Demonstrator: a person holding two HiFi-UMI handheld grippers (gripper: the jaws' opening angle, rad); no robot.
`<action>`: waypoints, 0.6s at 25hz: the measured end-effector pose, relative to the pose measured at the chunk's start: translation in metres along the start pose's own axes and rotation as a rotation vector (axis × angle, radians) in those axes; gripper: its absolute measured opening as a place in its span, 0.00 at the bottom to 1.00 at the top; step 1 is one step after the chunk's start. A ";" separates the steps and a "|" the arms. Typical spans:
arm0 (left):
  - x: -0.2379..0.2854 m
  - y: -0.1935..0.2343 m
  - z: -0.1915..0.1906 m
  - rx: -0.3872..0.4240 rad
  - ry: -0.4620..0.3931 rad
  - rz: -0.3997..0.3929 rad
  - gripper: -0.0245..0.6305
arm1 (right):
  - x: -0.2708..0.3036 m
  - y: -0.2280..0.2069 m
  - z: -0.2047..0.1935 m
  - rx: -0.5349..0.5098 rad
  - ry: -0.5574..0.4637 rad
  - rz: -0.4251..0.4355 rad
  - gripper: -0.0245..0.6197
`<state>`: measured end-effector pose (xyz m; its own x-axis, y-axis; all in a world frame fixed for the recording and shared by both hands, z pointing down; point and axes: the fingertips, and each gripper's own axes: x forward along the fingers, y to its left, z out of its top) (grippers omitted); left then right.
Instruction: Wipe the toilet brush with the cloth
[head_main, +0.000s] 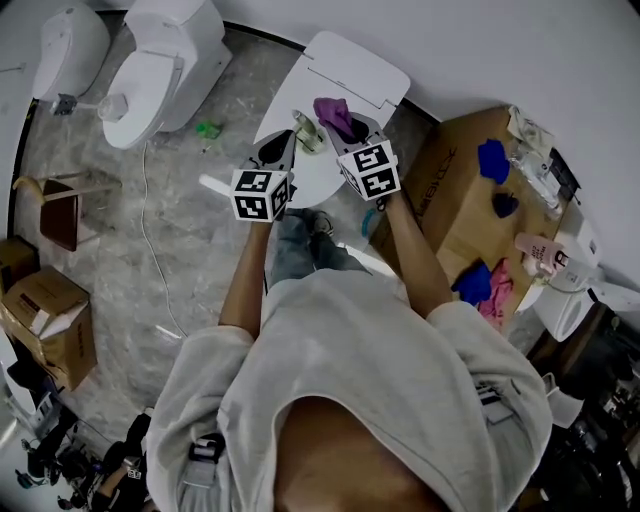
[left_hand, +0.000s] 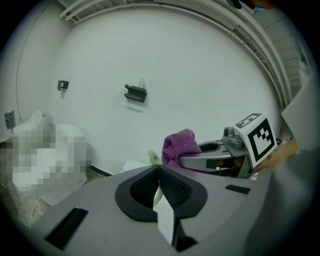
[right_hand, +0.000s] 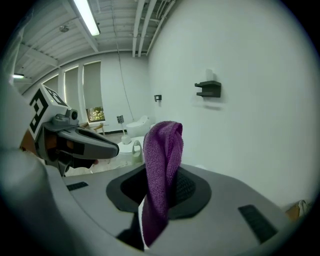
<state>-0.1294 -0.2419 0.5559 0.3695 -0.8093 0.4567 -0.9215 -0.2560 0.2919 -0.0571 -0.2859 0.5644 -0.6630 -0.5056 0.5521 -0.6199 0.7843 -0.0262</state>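
In the head view both grippers are held up over a white toilet (head_main: 345, 70). My left gripper (head_main: 283, 147) is shut on the toilet brush (head_main: 306, 133), whose white handle sticks out past the marker cube at lower left. The left gripper view shows its jaws (left_hand: 158, 167) closed, with the pale-green brush end (left_hand: 153, 157) just beyond them. My right gripper (head_main: 347, 132) is shut on a purple cloth (head_main: 333, 113), which stands up between its jaws (right_hand: 162, 175) and drapes down as a folded strip (right_hand: 162, 150). The cloth (left_hand: 178, 145) sits right beside the brush end.
A second toilet (head_main: 150, 80) stands at the far left. A cardboard box (head_main: 455, 200) on the right carries blue and pink cloths and a bottle. More boxes (head_main: 45, 310), a wooden chair (head_main: 55, 205) and a floor cable (head_main: 150, 230) lie left. A bracket (left_hand: 135, 93) hangs on the wall.
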 end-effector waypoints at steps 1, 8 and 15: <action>0.003 0.000 -0.001 -0.002 0.005 -0.009 0.07 | 0.005 0.001 -0.002 -0.009 0.011 0.001 0.20; 0.020 -0.001 -0.004 -0.007 0.024 -0.045 0.07 | 0.022 0.015 -0.021 -0.050 0.098 0.037 0.20; 0.024 -0.003 -0.001 -0.009 0.022 -0.057 0.07 | 0.031 0.018 -0.055 -0.033 0.166 0.034 0.20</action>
<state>-0.1177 -0.2598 0.5665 0.4242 -0.7815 0.4575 -0.8977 -0.2966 0.3257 -0.0663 -0.2675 0.6265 -0.6030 -0.4146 0.6815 -0.5827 0.8124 -0.0213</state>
